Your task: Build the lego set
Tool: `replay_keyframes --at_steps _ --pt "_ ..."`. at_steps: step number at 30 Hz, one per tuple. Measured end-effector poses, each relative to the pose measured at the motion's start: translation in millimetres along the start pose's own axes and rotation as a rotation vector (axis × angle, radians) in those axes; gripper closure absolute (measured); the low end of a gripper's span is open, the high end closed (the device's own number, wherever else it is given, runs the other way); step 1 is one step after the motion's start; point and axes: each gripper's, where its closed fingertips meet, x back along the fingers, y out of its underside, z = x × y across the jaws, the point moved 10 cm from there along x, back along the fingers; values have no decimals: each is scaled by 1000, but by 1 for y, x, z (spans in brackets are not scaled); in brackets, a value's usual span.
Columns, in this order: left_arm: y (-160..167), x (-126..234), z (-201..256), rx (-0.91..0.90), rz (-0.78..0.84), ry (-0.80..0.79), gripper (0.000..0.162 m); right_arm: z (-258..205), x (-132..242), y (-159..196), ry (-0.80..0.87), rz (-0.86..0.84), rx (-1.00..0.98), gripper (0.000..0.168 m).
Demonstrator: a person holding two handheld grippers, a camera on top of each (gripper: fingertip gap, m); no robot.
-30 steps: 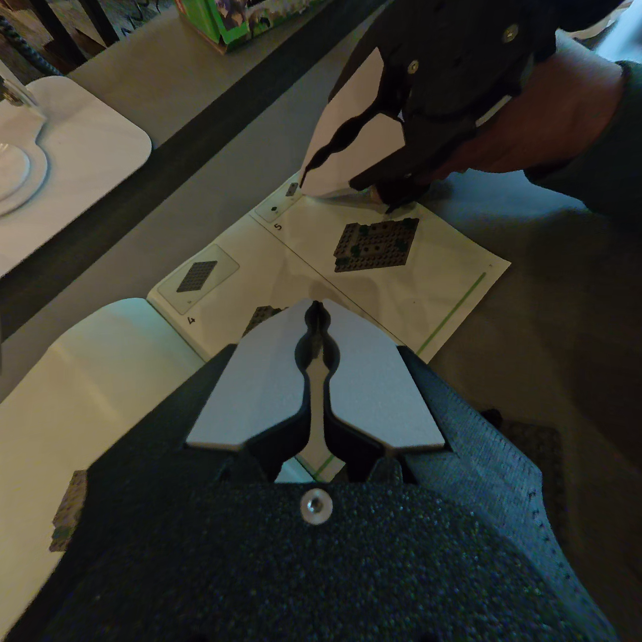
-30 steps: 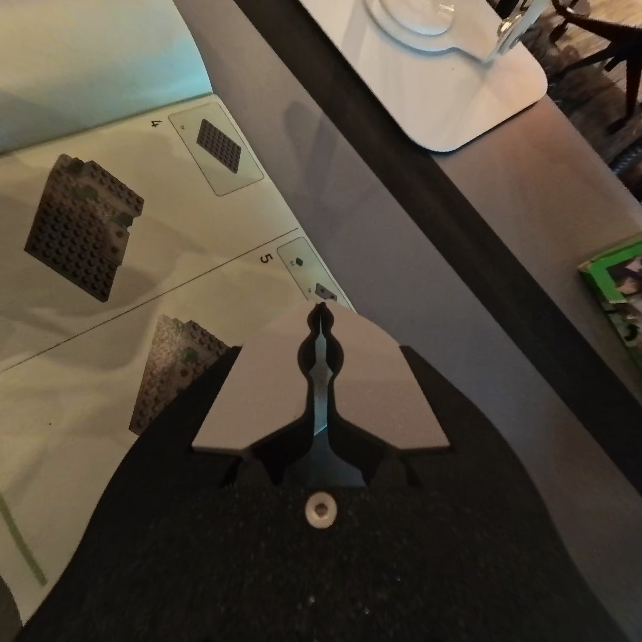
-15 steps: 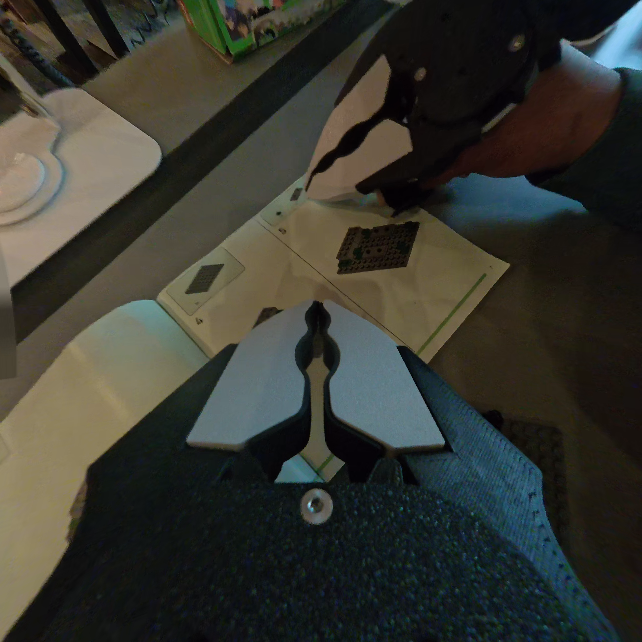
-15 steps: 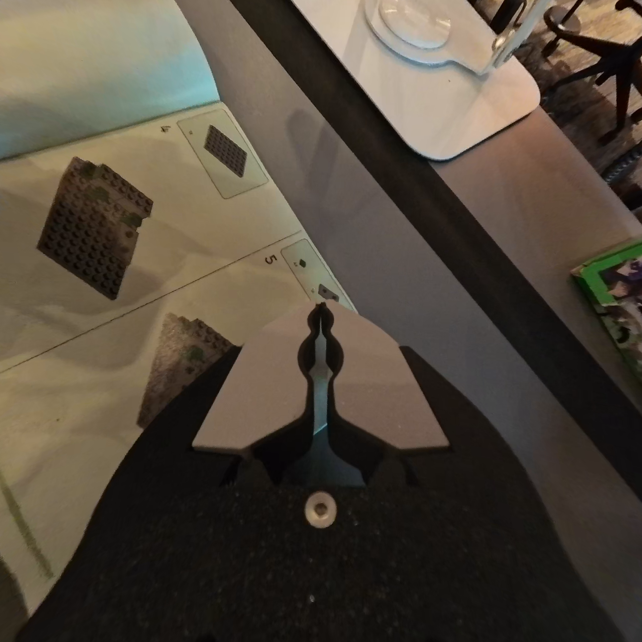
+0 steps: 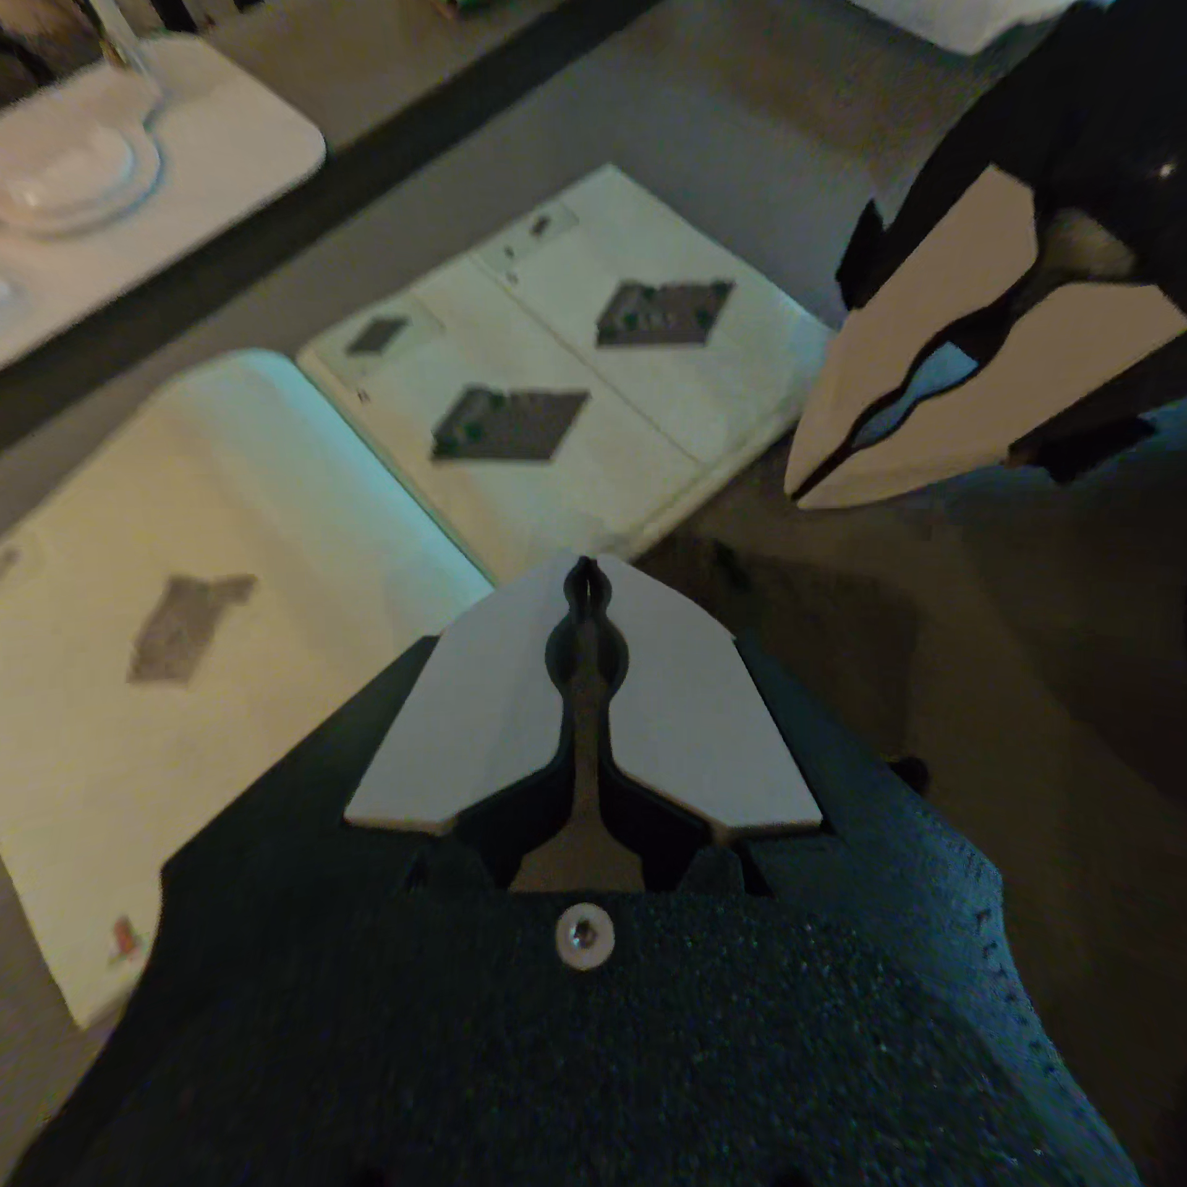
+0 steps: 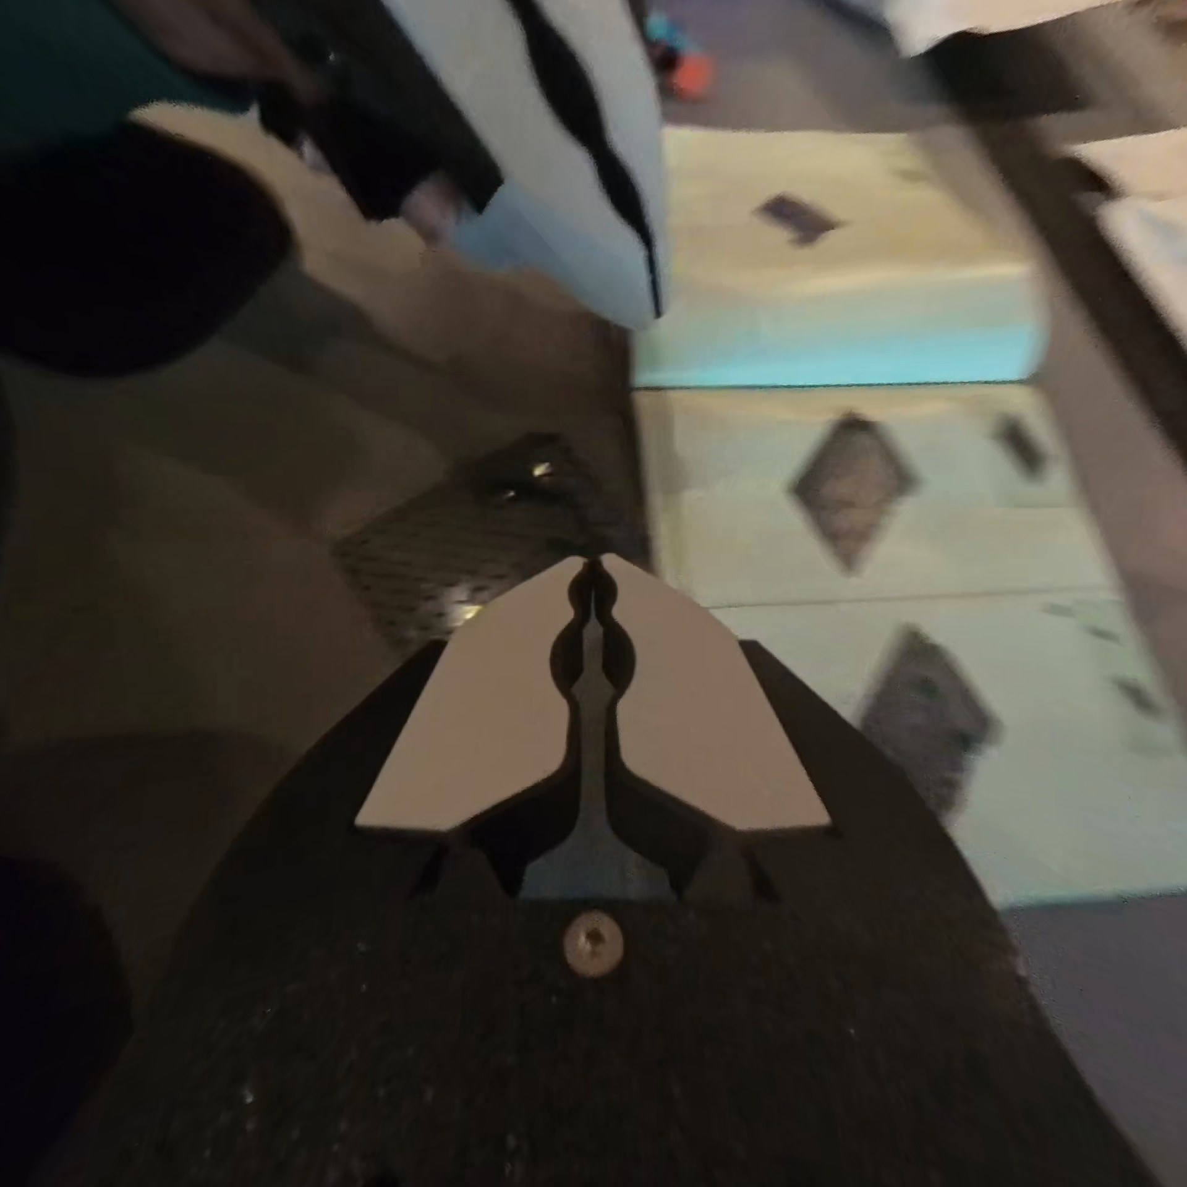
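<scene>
Grippers (image 5: pixel 588 571) (image 6: pixel 594 565) have withdrawn off the booklet (image 5: pixel 578 411), jaws together.

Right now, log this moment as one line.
left tongs: shut, empty | right tongs: shut, empty | instruction booklet: open on table | dark studded baseplate: beside booklet, untouched

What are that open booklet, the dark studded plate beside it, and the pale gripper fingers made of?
Instruction booklet: paper, smooth with a slight sheen; its pages curve at the fold. Dark studded plate: likely hard moulded plastic, with small bright glints; blur hides detail. Pale fingers of the left gripper: flat matte facing on a grainy black body, probably printed plastic.
</scene>
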Motion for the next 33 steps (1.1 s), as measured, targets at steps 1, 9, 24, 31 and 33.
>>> replay_keyframes --at_steps 1,9,24,31,33 --pt "6 3 6 -4 -9 -4 162 -7 -4 3 -9 -19 3 168" --pt "39 23 52 -105 -55 -87 162 -21 -17 7 12 -99 36 168" --pt "65 76 46 47 35 -156 162 -46 2 -1 133 -52 10 168" --pt "80 114 23 129 122 -236 162 -81 20 -19 283 59 -135 168" --pt "88 125 13 149 148 -262 162 -91 20 -23 314 84 -175 168"
